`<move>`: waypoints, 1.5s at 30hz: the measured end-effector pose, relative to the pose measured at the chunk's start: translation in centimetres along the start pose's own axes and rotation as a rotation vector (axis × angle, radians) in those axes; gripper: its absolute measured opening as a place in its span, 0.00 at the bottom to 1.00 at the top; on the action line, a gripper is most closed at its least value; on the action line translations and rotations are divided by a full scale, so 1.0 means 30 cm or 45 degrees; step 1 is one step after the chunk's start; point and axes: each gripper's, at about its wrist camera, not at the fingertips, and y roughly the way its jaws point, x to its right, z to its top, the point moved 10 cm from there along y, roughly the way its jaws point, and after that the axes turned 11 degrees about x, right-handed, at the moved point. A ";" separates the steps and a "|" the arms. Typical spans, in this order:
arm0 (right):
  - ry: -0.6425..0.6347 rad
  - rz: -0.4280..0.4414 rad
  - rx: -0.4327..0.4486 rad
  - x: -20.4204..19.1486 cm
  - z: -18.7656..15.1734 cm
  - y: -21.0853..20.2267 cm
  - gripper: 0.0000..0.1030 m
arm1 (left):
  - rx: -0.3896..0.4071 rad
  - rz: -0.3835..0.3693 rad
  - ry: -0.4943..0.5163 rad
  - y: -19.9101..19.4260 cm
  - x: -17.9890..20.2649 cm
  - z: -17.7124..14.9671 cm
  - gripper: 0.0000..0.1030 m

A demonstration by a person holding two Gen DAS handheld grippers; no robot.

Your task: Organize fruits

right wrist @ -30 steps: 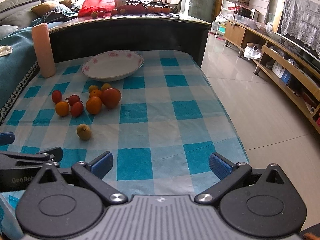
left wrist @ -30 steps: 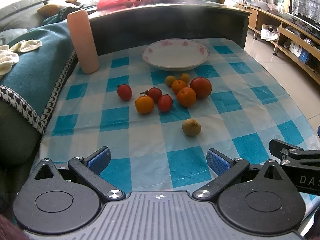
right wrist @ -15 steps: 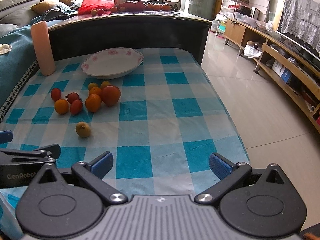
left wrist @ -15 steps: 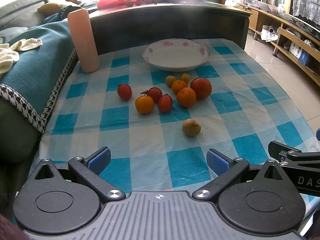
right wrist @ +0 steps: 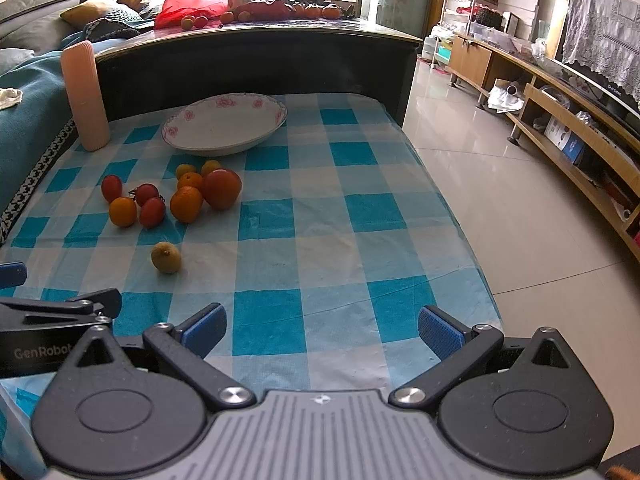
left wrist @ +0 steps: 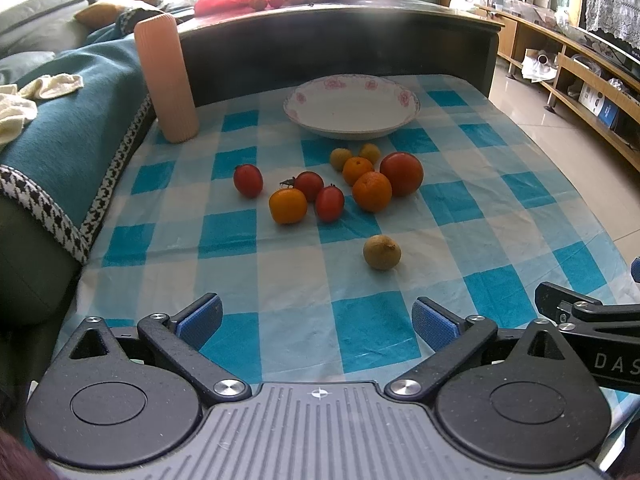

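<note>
Both your tongs gape wide, holding nothing.
Left gripper (left wrist: 316,320) and right gripper (right wrist: 322,326) hover at tablecloth's (left wrist: 288,276) near edge (fruits (left wrist: 340,188) mid-cloth, plate (left wrist: 352,106) beyond).

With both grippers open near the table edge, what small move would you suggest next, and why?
Probably ease the left gripper forward toward the lone yellowish-brown fruit. It lies apart from the cluster, nearest the open fingers, and the floral plate holds no fruit yet.
</note>
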 end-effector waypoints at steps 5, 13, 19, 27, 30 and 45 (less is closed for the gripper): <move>0.001 0.001 0.000 0.000 -0.001 0.000 1.00 | -0.004 0.000 -0.003 0.001 0.000 0.000 0.99; 0.004 0.002 -0.002 0.000 -0.002 0.001 1.00 | -0.008 0.002 -0.006 0.000 0.001 0.001 0.98; 0.011 0.007 0.000 0.000 -0.004 0.000 1.00 | -0.003 0.013 -0.004 -0.011 0.001 0.005 0.98; 0.005 0.034 -0.009 -0.014 0.013 -0.012 1.00 | -0.007 0.059 -0.023 -0.042 -0.013 0.017 0.97; 0.002 0.041 -0.005 -0.018 0.026 -0.023 1.00 | 0.016 0.066 -0.030 -0.054 -0.020 0.032 0.96; 0.004 0.123 -0.032 -0.097 0.062 0.043 1.00 | -0.039 0.084 -0.022 0.026 -0.079 0.037 0.91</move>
